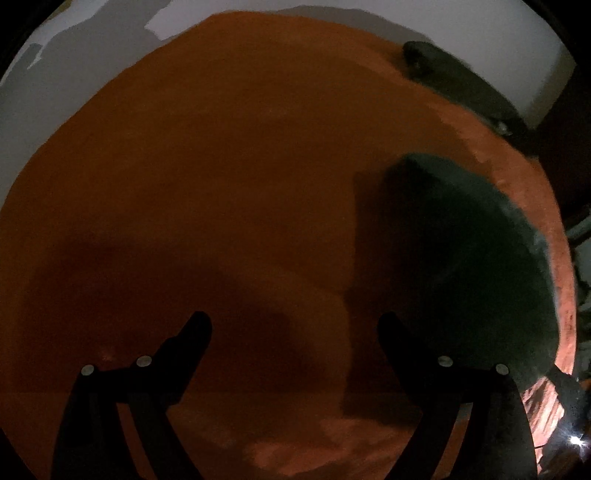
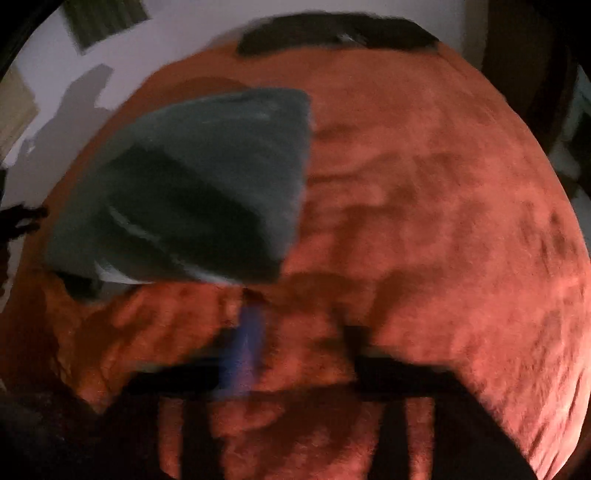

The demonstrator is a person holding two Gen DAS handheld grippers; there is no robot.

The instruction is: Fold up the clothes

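A folded dark grey-green garment [image 1: 461, 258] lies on the orange blanket [image 1: 221, 166] to the right of my left gripper [image 1: 293, 325]. That gripper is open, its dark fingers [image 1: 195, 332] spread wide over bare blanket with nothing between them. In the blurred right wrist view the same kind of garment [image 2: 192, 184] lies up and to the left of my right gripper [image 2: 299, 336]. The right gripper is open too, and only orange blanket [image 2: 424, 221] shows between its fingers [image 2: 247, 343].
A second dark cloth [image 1: 461, 81] lies along the blanket's far right edge, and a dark cloth strip [image 2: 332, 33] lies at the far edge in the right wrist view. Pale wall [image 1: 55, 74] runs behind. The room is dim.
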